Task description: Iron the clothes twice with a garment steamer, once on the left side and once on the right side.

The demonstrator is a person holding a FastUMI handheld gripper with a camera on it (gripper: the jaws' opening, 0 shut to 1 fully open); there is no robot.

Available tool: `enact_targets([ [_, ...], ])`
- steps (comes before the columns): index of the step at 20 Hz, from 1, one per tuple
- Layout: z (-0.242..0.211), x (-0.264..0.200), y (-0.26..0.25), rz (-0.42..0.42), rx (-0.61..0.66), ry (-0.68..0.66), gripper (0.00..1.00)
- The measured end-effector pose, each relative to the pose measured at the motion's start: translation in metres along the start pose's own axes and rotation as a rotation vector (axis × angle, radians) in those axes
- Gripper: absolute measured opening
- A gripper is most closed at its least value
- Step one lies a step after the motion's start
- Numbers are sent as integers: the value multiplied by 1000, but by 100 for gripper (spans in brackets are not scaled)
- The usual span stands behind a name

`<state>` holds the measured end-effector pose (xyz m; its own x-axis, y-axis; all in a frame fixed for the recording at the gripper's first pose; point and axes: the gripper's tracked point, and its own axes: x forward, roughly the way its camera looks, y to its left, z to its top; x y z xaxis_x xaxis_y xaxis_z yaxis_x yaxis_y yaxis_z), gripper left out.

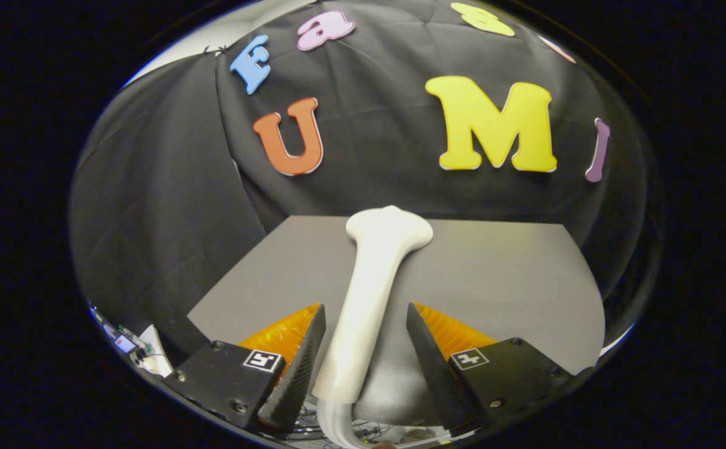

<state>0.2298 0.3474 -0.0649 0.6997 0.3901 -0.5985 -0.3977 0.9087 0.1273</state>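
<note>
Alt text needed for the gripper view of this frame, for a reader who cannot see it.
A white plastic garment steamer stands between the fingers of the gripper, its handle against the left finger with a gap to the right one, its wide head beyond the fingertips. A grey table lies beneath and a black cloth wall behind; no clothes are visible.

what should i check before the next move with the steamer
1. Steamer lies between the fingers of the gripper: ok.
2. Both fingers press on the handle: not ok, a gap shows on the far finger's side.
3. Steamer head points ahead over the grey table: ok.
4. Hose hangs free below the handle: cannot tell.
5. Garment within reach ahead: cannot tell.
</note>
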Motion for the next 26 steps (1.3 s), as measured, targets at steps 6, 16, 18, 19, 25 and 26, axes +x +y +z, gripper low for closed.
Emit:
enact_targets([
  [6, 4, 22, 4, -45, 15, 36, 62],
  [16, -7, -19, 6, 22, 114, -22, 35],
  [18, -4, -38, 1, 42, 123, -62, 36],
  [19, -3, -49, -4, 42, 128, -82, 35],
  [25, -9, -128, -50, 4, 165, -225, 35],
  [26, -10, -142, -59, -9, 168, -248, 35],
])
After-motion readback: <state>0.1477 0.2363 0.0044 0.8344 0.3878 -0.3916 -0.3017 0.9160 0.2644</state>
